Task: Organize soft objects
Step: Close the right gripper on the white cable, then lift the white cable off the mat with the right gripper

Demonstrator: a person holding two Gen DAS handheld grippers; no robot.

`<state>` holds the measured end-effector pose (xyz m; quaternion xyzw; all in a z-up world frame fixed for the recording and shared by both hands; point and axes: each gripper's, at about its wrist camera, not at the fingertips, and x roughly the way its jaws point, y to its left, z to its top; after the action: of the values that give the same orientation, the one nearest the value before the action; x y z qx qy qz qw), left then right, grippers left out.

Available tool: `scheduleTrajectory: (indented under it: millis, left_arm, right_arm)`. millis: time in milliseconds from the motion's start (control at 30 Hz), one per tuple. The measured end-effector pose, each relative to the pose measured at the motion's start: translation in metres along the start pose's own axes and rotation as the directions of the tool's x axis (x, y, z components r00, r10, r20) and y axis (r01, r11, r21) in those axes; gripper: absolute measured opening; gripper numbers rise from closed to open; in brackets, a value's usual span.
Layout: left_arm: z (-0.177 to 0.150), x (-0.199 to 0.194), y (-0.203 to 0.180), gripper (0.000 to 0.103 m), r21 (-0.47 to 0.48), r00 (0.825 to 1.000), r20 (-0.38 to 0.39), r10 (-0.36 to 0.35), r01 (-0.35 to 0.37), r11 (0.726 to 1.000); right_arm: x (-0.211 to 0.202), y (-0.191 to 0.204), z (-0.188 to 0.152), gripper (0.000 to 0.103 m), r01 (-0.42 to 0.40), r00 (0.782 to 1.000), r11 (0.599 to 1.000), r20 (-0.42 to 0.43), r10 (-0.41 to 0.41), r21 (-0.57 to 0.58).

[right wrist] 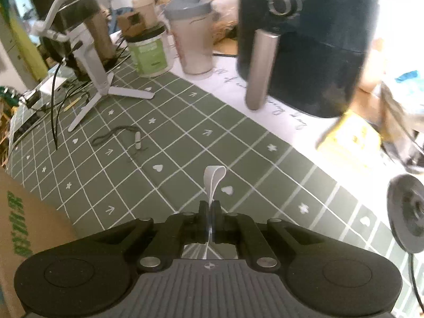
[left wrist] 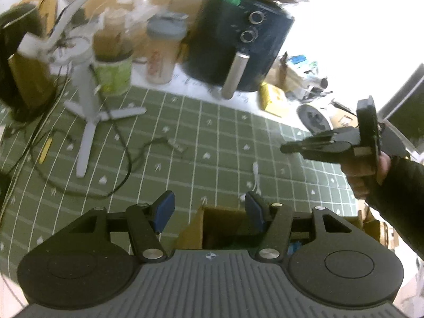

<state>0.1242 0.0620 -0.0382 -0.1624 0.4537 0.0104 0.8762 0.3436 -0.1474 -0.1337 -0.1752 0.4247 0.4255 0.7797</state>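
Note:
My left gripper (left wrist: 209, 208) is open and empty, hovering over an open cardboard box (left wrist: 212, 224) at the near edge of the green grid mat (left wrist: 201, 143). My right gripper (right wrist: 209, 217) is shut on a thin white strip (right wrist: 213, 179) whose looped end sticks up past the fingertips. In the left wrist view the right gripper (left wrist: 288, 147) is held above the mat at the right, and a thin white strip (left wrist: 255, 177) lies on the mat below it. A brown cardboard box (right wrist: 23, 225) shows at the left edge of the right wrist view.
A black air fryer (left wrist: 238, 42), a shaker bottle (left wrist: 163, 53), a green-labelled tub (left wrist: 114, 74) and a white tripod stand (left wrist: 87, 111) stand at the back. Black cables (left wrist: 127, 159) lie on the mat's left. A yellow box (left wrist: 273, 100) and clutter sit at the right.

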Motion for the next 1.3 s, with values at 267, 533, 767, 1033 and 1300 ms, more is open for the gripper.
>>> scheduleTrajectory:
  millis: [267, 533, 767, 1033, 1300]
  left_arm:
    - [0.032, 0.005, -0.005, 0.058, 0.083, 0.997, 0.056, -0.051, 0.046, 0.995]
    - [0.054, 0.028, 0.003, 0.058, 0.137, 0.999, 0.029, -0.035, 0.031, 0.990]
    - [0.066, 0.065, 0.024, 0.058, 0.053, 0.998, -0.062, -0.006, 0.010, 0.999]
    - [0.079, 0.112, 0.036, 0.058, -0.018, 0.990, -0.142, 0.001, -0.004, 1.000]
    - [0.092, 0.167, 0.054, 0.057, -0.141, 0.970, -0.239, 0.042, -0.077, 0.987]
  right_arm:
    - [-0.047, 0.001, -0.013, 0.004, 0.064, 0.997, 0.996, 0.027, -0.066, 0.069]
    - [-0.081, 0.008, -0.030, 0.004, 0.102, 0.992, 0.983, 0.055, -0.111, 0.149]
    - [-0.100, 0.013, -0.044, 0.004, 0.137, 0.986, 0.968, 0.065, -0.153, 0.211]
    - [-0.119, 0.025, -0.063, 0.004, 0.146, 0.982, 0.949, 0.077, -0.174, 0.281]
    - [-0.141, 0.027, -0.075, 0.004, 0.165, 0.972, 0.927, 0.102, -0.210, 0.337]
